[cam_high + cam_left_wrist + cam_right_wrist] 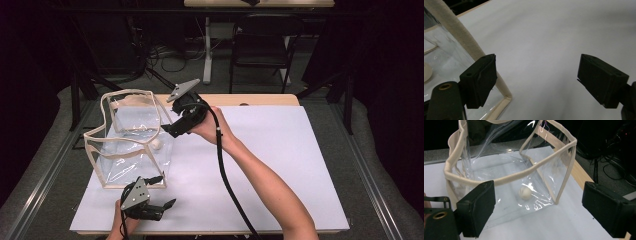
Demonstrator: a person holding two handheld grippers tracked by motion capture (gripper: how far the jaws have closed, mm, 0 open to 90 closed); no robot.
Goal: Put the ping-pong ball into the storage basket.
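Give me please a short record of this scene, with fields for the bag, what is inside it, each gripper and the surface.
bag: clear plastic bag with beige trim, standing open on the table
contents: one small white ball on the bag's floor
left gripper: open, nothing between the jaws, beside the bag's near corner
right gripper: open, nothing held, at the bag's right side
surface: white sheet on a wooden table

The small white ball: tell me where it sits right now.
The ball lies on the bottom of the clear bag at the table's left, near the bag's right wall, just ahead of the right gripper.
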